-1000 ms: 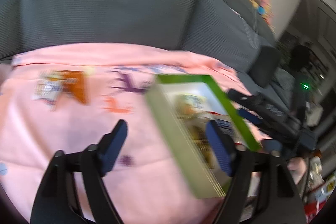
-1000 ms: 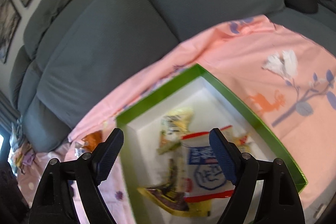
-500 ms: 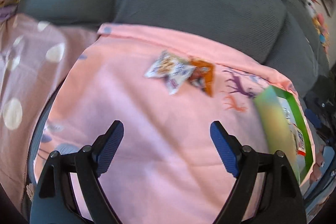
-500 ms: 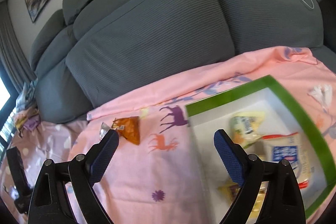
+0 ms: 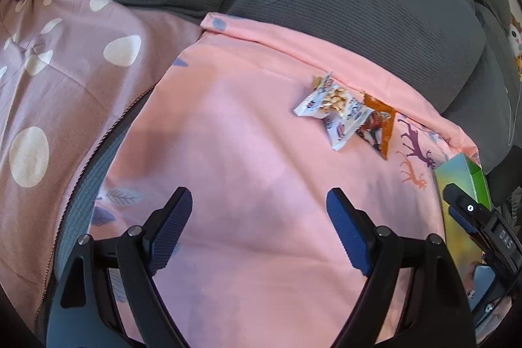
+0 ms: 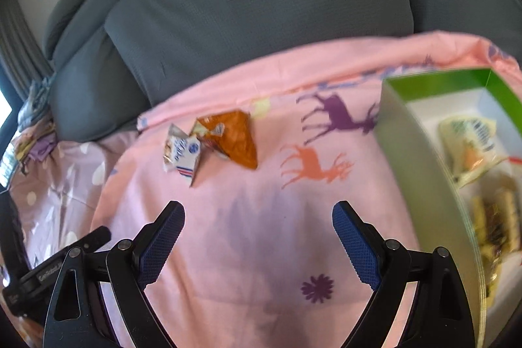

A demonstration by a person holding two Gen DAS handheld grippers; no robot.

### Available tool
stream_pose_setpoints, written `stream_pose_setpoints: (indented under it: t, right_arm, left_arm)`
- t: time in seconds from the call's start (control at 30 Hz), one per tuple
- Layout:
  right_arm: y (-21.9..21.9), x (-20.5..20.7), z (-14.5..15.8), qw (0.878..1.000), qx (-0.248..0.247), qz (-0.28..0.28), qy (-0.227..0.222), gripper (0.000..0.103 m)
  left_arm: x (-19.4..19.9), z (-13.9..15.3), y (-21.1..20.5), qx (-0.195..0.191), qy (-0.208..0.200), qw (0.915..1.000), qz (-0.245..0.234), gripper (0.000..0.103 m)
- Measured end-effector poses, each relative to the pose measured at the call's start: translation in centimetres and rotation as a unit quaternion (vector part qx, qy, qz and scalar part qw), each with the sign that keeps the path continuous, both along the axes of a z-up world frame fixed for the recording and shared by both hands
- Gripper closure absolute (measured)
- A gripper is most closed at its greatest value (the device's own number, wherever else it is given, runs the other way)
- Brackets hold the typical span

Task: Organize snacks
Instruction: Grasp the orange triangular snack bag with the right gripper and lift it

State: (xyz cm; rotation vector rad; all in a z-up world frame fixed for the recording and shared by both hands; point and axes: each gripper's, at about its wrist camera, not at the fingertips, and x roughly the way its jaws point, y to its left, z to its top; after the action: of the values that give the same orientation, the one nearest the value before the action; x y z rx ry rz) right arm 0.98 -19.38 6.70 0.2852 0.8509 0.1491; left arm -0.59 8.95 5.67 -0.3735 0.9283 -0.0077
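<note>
Both grippers over pink printed cloth [image 5: 248, 152], jaws spread, nothing held.
White crinkled snack packet [image 6: 182, 154] touches orange triangular packet [image 6: 233, 142]; green-rimmed cardboard box [image 6: 421, 152] holds other snacks; left gripper [image 5: 259, 227], right gripper [image 6: 259, 237].

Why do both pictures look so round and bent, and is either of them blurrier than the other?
Both views come through fisheye lenses, so the edges go dark and the sofa cushions bulge. The left wrist view is sharp: print on the white snack packet is legible. The right wrist view is softer, with the green box smeared, and a soft grey shadow on the pink sheet between the right gripper's open fingers.
</note>
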Motion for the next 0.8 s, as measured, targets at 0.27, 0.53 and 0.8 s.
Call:
stream_pose_setpoints:
  t: [0.27,0.53,0.8]
  right_arm:
    - [2.2,4.6,0.0,0.998,0.003,-0.011,0.059,0.011]
    - [4.2,12.9,-0.5,0.993,0.051,-0.067,0.085,0.011]
    - [5.5,15.3,-4.2,0.990,0.050,-0.049,0.121,0.020]
  left_arm:
    - [0.9,-1.3,0.9,-0.005,0.035,0.9993,0.013,0.018]
    - [1.0,-1.4,1.2,0.004,0.037,0.9991,0.018,0.018]
    - [1.1,-1.6,1.6,-0.005,0.043,0.9988,0.022,0.018]
